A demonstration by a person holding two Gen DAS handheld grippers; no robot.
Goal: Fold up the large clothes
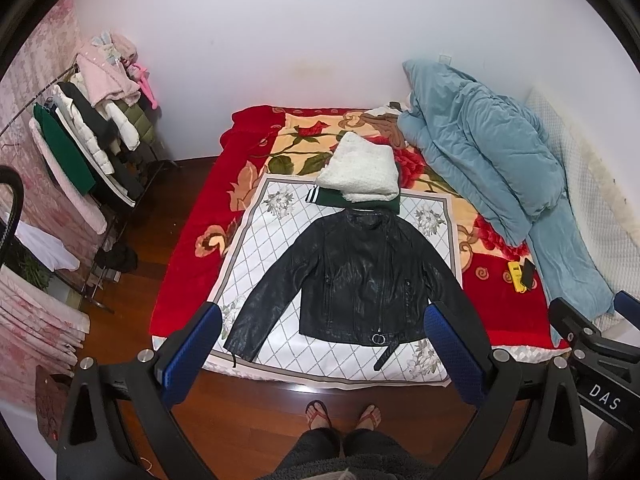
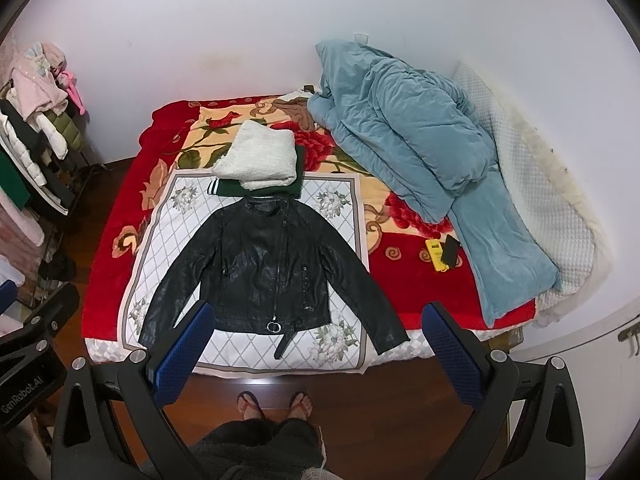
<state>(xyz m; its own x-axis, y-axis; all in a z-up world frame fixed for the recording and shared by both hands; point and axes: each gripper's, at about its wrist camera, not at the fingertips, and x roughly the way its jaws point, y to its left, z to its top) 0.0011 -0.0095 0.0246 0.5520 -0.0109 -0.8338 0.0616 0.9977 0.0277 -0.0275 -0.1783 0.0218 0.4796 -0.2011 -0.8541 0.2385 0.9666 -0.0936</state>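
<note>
Item: black leather jacket (image 1: 360,276), spread face-up, unfolded, centre of frame on the quilted mat (image 1: 256,248) on the bed (image 1: 188,256).
Left claw (image 1: 324,352) and right claw (image 2: 316,344): both wide open, empty, hovering short of the hem.
Step (judged): fold not yet begun; next, grip a sleeve and carry it inward.
Obstructions: folded white sweater (image 1: 360,174) touching the collar; blue duvet (image 1: 480,152) at right.

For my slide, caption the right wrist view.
Open right gripper above a black jacket spread flat on the bed.

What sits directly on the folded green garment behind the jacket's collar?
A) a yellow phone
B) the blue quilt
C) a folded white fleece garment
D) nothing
C: the folded white fleece garment lies on the green garment, just beyond the black leather jacket.
</note>
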